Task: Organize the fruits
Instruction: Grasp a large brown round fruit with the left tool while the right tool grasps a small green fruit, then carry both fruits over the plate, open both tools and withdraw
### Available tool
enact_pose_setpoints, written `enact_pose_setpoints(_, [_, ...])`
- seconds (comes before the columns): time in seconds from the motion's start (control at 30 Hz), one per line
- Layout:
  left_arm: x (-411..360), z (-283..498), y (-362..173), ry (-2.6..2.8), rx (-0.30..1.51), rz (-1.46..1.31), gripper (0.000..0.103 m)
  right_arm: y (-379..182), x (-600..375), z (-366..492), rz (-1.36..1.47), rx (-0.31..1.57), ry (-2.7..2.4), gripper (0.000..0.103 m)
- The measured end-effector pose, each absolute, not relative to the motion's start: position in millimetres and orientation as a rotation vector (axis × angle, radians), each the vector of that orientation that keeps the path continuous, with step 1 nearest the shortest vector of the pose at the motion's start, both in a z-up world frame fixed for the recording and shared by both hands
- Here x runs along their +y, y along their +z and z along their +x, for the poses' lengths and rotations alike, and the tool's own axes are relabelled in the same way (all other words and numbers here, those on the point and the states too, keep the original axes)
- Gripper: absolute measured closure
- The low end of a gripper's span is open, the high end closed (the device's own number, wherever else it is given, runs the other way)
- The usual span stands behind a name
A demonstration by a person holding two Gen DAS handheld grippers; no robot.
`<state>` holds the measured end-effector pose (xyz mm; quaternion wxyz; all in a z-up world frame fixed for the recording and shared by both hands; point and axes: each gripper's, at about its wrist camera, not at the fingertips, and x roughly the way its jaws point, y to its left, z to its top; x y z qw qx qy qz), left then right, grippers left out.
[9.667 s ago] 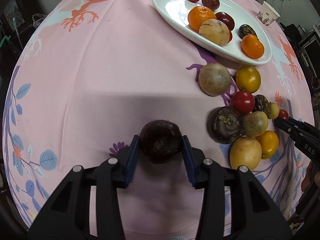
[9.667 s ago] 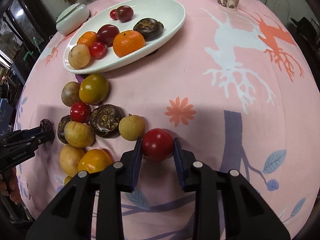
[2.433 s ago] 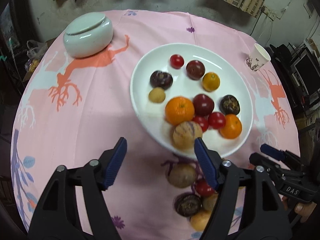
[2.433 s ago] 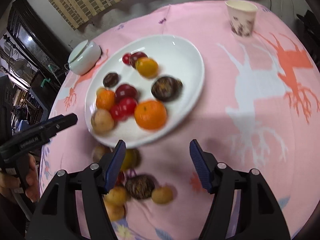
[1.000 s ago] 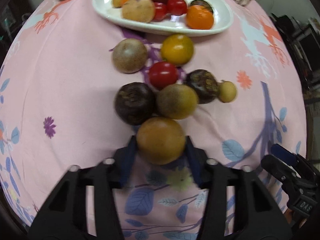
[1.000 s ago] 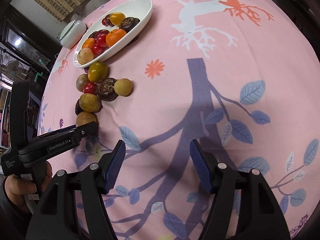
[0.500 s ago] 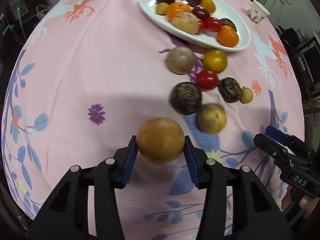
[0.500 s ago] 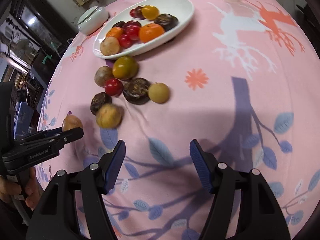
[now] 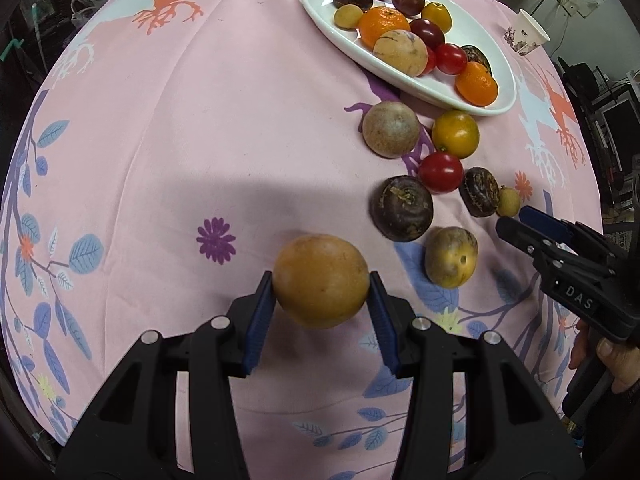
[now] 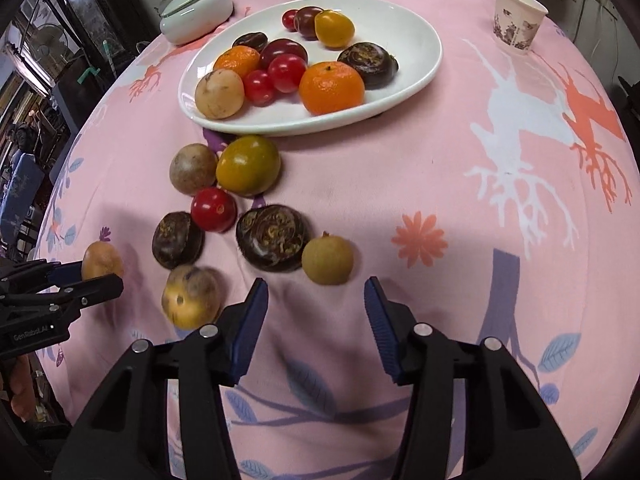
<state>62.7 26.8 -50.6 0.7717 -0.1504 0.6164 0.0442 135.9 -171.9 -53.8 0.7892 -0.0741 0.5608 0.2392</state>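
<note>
Left claw (image 9: 321, 303) tight around tan fruit (image 9: 321, 280) above bare pink tablecloth (image 9: 224, 92); right claw (image 10: 316, 304) closing, empty.

White raised letters "DAS" stand on the side of the black plastic right tool (image 9: 528, 220) where it enters the left wrist view, and small pale lettering that seems to read "GenRobot.AI" runs along the black body of the left tool (image 10: 96, 274) in the right wrist view.

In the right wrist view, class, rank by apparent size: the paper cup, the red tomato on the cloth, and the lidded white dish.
1. lidded white dish
2. paper cup
3. red tomato, though it looks close to the cup, and it sits nearer the camera.
</note>
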Motion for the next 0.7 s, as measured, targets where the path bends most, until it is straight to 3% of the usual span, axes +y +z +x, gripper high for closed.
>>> enact_pose_setpoints(0.1, [28.8,66.9,-52.0,0.095,1.342,-0.337,0.056,-56.3,-169.0,141.2,-0.172,1.213,0.524,0.053])
enact_pose_setpoints(0.27, [25.8,74.4,-55.8,0.092,1.35,-0.346,0.056,-59.6,-165.6,146.2,-0.202,1.221,0.546,0.075])
enact_pose_setpoints(0.7, [22.5,73.4,-49.4,0.089,1.339,-0.326,0.056,-41.3,-180.9,141.7,-0.145,1.183,0.54,0.076])
